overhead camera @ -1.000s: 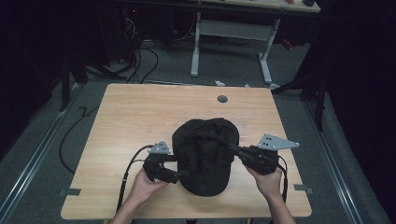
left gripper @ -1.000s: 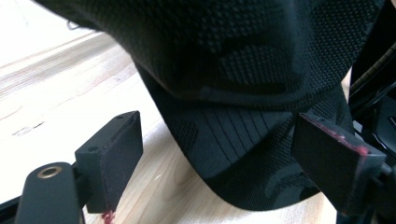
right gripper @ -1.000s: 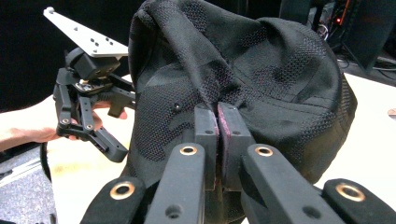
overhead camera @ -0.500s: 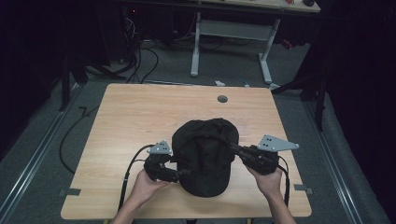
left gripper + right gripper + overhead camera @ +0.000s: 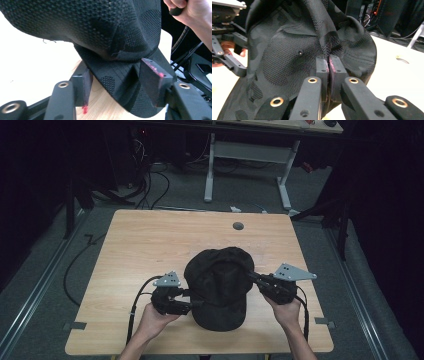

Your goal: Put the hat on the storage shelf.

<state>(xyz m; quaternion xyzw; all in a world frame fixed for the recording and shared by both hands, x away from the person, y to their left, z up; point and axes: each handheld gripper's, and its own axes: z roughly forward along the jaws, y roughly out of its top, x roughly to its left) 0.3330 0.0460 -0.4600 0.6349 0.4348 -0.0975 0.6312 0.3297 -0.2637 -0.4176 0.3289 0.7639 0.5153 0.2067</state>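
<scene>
A: Where did we log the black cap?

B: On the wooden table, toward its near edge, about midway between the side edges, brim facing us.

A: Right gripper?

B: Jaws pinched tight on a fold of crown fabric at the cap's right side.

A: Left gripper?

B: We noted its jaws had just been closing, about half open, straddling the brim's edge; pads not yet pressing.

Black mesh cap, crown bunched and lifted, brim toward six o'clock, lying near the desk's front edge.
</scene>
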